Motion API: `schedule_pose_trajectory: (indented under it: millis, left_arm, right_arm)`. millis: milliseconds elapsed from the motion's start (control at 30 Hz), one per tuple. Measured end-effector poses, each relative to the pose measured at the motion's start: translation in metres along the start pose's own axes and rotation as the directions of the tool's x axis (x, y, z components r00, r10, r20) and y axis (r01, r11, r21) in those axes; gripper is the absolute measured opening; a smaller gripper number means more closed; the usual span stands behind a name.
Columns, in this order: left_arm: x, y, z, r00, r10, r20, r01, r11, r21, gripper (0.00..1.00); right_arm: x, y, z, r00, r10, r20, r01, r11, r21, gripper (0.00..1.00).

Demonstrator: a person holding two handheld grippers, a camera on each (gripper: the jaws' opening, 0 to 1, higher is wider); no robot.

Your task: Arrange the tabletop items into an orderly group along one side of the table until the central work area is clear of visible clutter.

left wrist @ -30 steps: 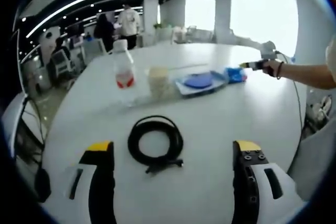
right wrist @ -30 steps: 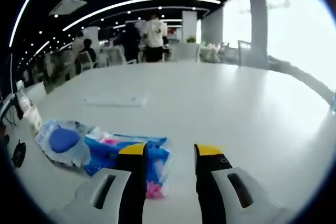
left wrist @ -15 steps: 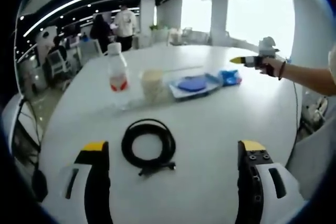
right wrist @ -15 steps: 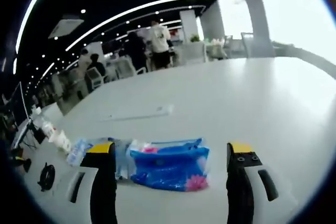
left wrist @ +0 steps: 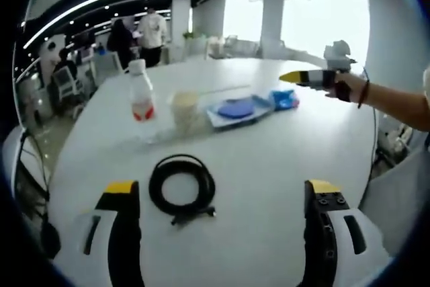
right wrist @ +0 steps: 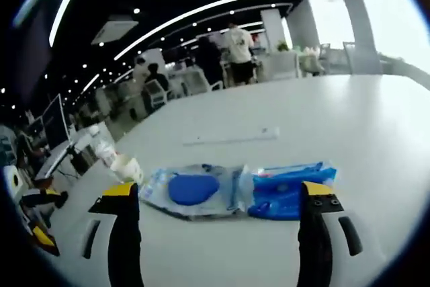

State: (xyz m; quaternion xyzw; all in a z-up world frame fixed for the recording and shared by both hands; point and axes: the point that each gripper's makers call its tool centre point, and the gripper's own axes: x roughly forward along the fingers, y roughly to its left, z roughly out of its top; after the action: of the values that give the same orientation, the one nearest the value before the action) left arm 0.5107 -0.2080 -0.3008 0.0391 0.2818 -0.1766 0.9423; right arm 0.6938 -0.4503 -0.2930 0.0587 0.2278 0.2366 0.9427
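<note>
While both sets of tongs are held wide apart and grip nothing, the clutter lies spread across the white tabletop (left wrist: 282, 166). In the left gripper view the left tongs (left wrist: 222, 196) hang low over a coiled black cable (left wrist: 182, 187), which sits between the jaws but is not touched. Beyond it a row of things is seen: a clear bottle (left wrist: 140, 102) with a red label, a pale cup (left wrist: 184, 110) just beside it, a clear packet with a blue disc (left wrist: 235, 109) inside, and a blue pouch (left wrist: 285, 99) at the far end. The right tongs (left wrist: 295, 77) are also seen there, carried in a hand (left wrist: 346, 87) above the pouch.

In the right gripper view the right tongs (right wrist: 222, 196) frame the blue pouch (right wrist: 289, 187) and the packet (right wrist: 191, 189), which touch or overlap — neither is gripped.

The step in hand is judged to be the approach: nothing has been gathered yet. Next, each pair of tongs would need to be lowered and closed — the right on the pouch, the left on the cable — and the load carried to one edge.
</note>
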Motion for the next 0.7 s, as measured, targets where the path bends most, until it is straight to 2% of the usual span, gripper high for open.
schedule_pose_trajectory:
  millis: [167, 267, 300, 467, 500, 600, 700]
  left_arm:
    - [-0.003, -0.002, 0.003, 1.0, -0.008, 0.012, 0.007, 1.0, 0.012, 0.99]
    - [-0.006, -0.004, 0.006, 1.0, -0.015, 0.027, 0.014, 1.0, 0.011, 0.99]
    - [-0.006, -0.005, 0.006, 0.999, -0.016, 0.028, 0.016, 1.0, 0.012, 0.99]
    - [-0.007, -0.007, 0.006, 0.999, -0.022, 0.023, 0.021, 0.999, 0.032, 0.99]
    - [-0.007, -0.007, 0.007, 0.999, -0.024, 0.027, 0.024, 0.999, 0.031, 0.99]
    - [-0.008, -0.008, 0.011, 0.999, -0.032, 0.039, 0.031, 0.999, 0.027, 0.99]
    - [-0.01, -0.007, 0.013, 0.998, -0.028, 0.048, 0.027, 0.999, 0.029, 0.99]
  right_arm:
    - [0.004, 0.036, -0.014, 0.997, 0.061, -0.038, -0.062, 0.997, -0.037, 0.98]
    - [0.006, 0.065, -0.025, 0.99, 0.121, -0.074, -0.128, 0.987, -0.097, 0.99]
    - [0.009, 0.068, -0.027, 0.987, 0.137, -0.081, -0.145, 0.984, -0.107, 0.99]
    - [0.013, 0.1, -0.035, 0.971, 0.218, -0.102, -0.23, 0.965, -0.124, 0.99]
    - [0.014, 0.113, -0.037, 0.959, 0.263, -0.11, -0.277, 0.948, -0.154, 0.99]
    - [0.014, 0.133, -0.042, 0.943, 0.31, -0.122, -0.329, 0.922, -0.204, 0.99]
    - [0.012, 0.161, -0.049, 0.916, 0.376, -0.139, -0.4, 0.881, -0.252, 0.99]
